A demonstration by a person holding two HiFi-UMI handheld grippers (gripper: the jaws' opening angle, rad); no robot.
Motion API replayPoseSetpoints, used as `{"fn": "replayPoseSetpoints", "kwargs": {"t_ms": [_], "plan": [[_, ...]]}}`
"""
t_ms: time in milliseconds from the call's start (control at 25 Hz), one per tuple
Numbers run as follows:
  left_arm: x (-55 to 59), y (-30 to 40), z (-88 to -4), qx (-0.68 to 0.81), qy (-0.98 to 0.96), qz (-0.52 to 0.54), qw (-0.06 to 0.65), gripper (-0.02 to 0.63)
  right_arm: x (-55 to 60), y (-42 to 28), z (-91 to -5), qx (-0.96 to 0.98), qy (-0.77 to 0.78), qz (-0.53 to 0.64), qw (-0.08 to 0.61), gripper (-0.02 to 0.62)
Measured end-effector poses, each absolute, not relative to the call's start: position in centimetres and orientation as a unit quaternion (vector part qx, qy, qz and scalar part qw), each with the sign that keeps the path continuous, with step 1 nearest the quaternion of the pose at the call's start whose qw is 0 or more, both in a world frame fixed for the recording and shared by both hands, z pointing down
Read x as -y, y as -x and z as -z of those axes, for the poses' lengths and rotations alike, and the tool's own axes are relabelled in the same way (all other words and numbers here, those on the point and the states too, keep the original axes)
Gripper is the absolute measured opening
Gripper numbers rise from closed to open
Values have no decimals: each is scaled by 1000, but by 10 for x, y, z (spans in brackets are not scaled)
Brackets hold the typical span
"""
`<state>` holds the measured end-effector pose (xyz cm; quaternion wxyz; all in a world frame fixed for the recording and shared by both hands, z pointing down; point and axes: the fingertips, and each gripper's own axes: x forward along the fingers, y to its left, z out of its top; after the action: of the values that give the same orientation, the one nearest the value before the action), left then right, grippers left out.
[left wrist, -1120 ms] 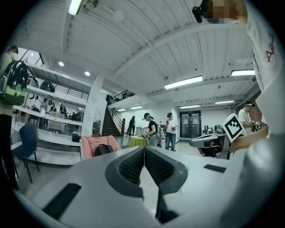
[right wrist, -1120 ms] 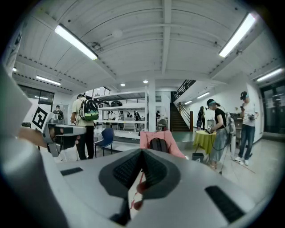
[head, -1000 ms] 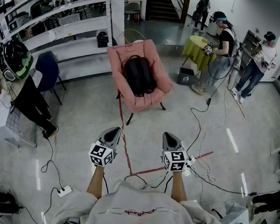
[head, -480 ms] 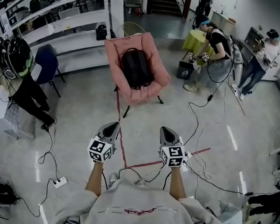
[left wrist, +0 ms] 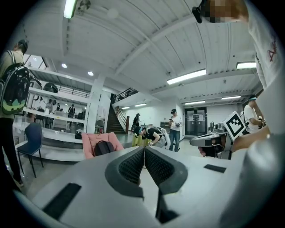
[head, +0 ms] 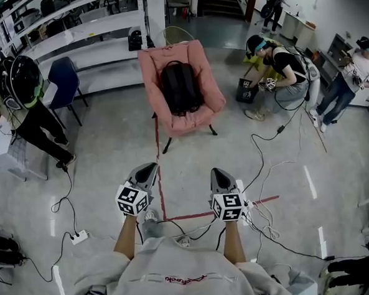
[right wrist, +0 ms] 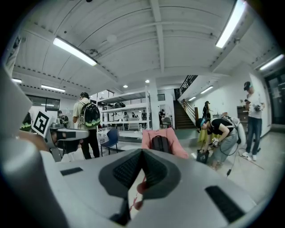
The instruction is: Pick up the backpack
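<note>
A black backpack (head: 181, 86) stands upright in a pink folding chair (head: 195, 115) across the floor from me. It also shows small in the left gripper view as the backpack (left wrist: 103, 147) and in the right gripper view as the backpack (right wrist: 159, 143). My left gripper (head: 147, 170) and right gripper (head: 218, 173) are held side by side low in the head view, well short of the chair. Both are shut with nothing between the pads. Both point level toward the chair.
Red tape lines (head: 160, 176) run over the floor from the chair toward me. Cables (head: 267, 170) and a power strip (head: 78, 237) lie on the floor. A person with a backpack (head: 19, 91) stands left by a blue chair (head: 62, 89). Another person (head: 279, 69) crouches right of the pink chair. Shelving (head: 78, 32) lines the back.
The pink chair and backpack have drawn slightly nearer and higher in the head view. The person right of the chair has bent down to a crouch. Both grippers stay shut.
</note>
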<state>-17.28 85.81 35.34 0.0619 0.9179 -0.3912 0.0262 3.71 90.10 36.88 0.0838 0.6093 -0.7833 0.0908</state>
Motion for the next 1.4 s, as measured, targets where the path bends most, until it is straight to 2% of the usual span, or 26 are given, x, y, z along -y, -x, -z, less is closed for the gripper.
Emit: {"fn": "replayPoseSetpoints", "kwargs": {"t_ms": [440,1000,1400], "plan": [[-801,157,-369,382,-921,-24,71,14,-845,-38,-384,788,-602,-98,87,18],[-603,144,-348,340,-938,-12,61,14,-656,-39,-364,769,-628,-83,91,18],[-477,181,-348,339,-939,-3,65,14,-532,-11,-367,758,-639,-85,97,18]]}}
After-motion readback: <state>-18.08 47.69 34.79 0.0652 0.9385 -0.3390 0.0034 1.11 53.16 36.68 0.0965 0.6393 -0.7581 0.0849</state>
